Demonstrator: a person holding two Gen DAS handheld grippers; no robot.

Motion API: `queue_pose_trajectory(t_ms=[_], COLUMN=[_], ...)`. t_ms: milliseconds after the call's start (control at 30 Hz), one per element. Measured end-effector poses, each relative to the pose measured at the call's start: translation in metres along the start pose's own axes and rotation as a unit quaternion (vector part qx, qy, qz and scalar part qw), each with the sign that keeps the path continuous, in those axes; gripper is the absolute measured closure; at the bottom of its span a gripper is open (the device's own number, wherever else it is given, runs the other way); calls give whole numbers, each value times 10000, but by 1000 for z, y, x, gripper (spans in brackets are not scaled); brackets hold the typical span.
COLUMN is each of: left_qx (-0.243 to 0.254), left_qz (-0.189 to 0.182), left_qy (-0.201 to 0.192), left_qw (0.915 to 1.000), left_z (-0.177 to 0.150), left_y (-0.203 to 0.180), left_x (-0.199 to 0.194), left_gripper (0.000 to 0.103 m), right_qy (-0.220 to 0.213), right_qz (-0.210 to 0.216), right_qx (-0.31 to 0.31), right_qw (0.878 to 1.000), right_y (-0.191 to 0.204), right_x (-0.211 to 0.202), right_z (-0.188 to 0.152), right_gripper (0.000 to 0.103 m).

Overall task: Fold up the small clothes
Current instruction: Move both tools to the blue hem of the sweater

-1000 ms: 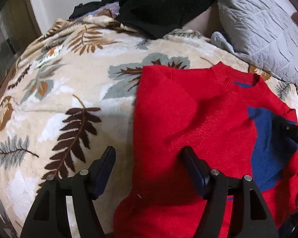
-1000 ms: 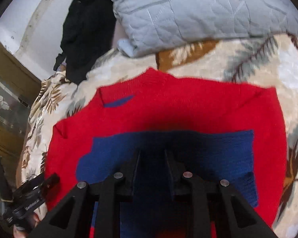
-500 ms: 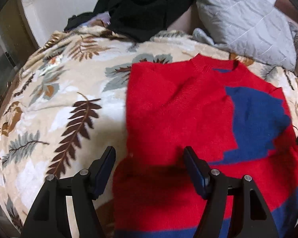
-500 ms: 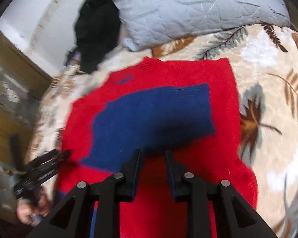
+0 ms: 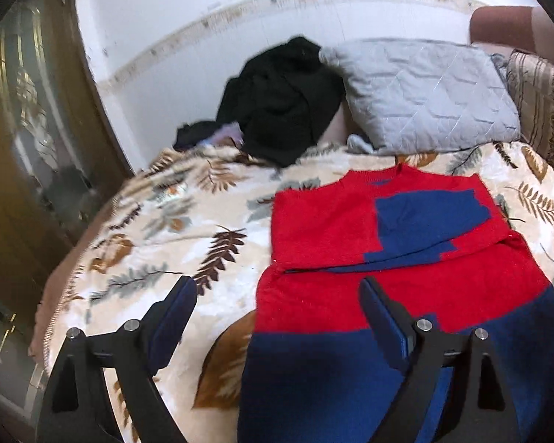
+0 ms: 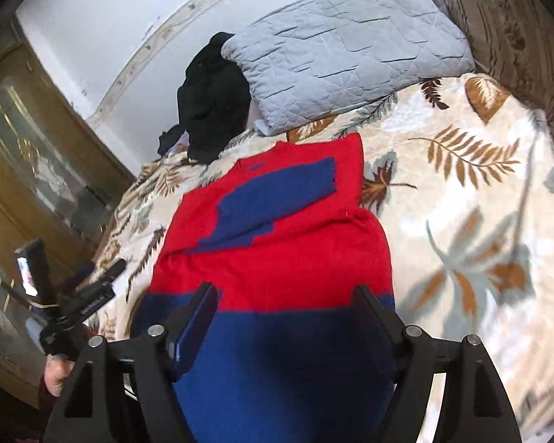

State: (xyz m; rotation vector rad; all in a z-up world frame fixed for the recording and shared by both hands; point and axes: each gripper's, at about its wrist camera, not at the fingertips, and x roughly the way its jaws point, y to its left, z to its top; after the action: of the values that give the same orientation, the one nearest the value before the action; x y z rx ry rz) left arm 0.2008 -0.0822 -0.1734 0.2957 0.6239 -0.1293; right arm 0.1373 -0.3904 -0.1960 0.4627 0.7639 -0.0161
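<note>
The red and blue sweater [image 5: 395, 258] lies flat on the leaf-print blanket [image 5: 188, 229] near the foot of the bed, neck toward the grey pillow [image 5: 424, 92], with both sleeves now folded in across the chest, the blue one on top. A second ago the right gripper [image 6: 284, 317] was nearly shut, low over that blue sleeve; now it has pulled back above the blue hem, its jaws opening with nothing pinched between them. The left gripper [image 5: 277, 317] has backed off too, its jaws also opening and empty, one finger over the blanket, the other over the sweater's left edge. To me the sleeve stage looks done, and what remains is bringing the hem up toward the collar. Black clothes [image 5: 280, 99] sit heaped by the wall, untouched
</note>
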Motion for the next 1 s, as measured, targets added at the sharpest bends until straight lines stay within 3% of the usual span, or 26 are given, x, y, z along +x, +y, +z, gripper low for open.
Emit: queue_pose_trajectory(t_ms=[333,667,900,1000], left_qx=[-375,-409,-810,-920], left_qz=[-361,-366,-571,-372], left_qy=[-146,-205,497,832], left_qw=[9985,9983,9938,9916], left_z=[-23,-37,-71,-90], left_y=[14,16,36,45], left_x=[-65,-98,-83,-70], left_gripper=[14,12,9,9], right_qy=[-70,-117,-133,-97], right_qz=[179,295,350,356], right_qx=[-275,-440,-407,-310], right_qw=[9994,9985,9985,9988], right_y=[29,46,40,30], right_x=[-39,-67,-80,-81], right_z=[-43,-67,-75,-78], right_gripper=[24,24,24,24])
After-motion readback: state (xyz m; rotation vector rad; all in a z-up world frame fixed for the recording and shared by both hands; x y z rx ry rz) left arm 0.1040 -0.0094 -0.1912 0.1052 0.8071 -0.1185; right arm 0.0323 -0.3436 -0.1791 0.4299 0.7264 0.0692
